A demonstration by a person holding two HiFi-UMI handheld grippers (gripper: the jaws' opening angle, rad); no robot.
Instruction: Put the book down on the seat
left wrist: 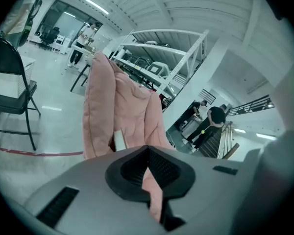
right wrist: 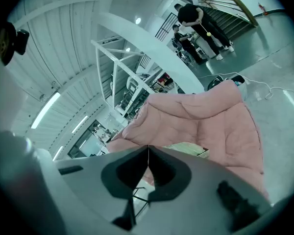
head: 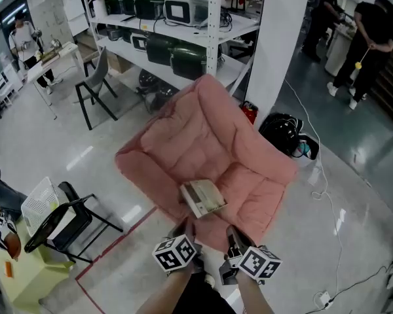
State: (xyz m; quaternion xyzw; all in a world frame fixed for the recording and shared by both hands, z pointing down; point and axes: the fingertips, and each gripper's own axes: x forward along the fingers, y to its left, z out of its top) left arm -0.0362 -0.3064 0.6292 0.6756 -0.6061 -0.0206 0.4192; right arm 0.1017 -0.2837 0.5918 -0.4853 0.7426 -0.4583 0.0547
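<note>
The book (head: 203, 198) lies flat on the front part of the pink padded seat (head: 209, 136), pale cover up. In the left gripper view the book (left wrist: 119, 141) shows only as a white sliver against the seat (left wrist: 108, 106); in the right gripper view the book (right wrist: 186, 150) shows just past the jaws on the seat (right wrist: 210, 121). My left gripper (head: 185, 227) hovers at the seat's front edge, below the book, and is shut with nothing held (left wrist: 148, 151). My right gripper (head: 230, 233) hangs beside it, also shut and empty (right wrist: 148, 148).
A black folding chair (head: 69, 222) and a white basket (head: 39, 203) stand at the left, beside red floor tape (head: 118, 241). Behind the seat is a shelf rack (head: 183, 25) of appliances and a white pillar (head: 281, 51). A black bag (head: 281, 133) and cables lie at the right. People (head: 373, 38) stand far back.
</note>
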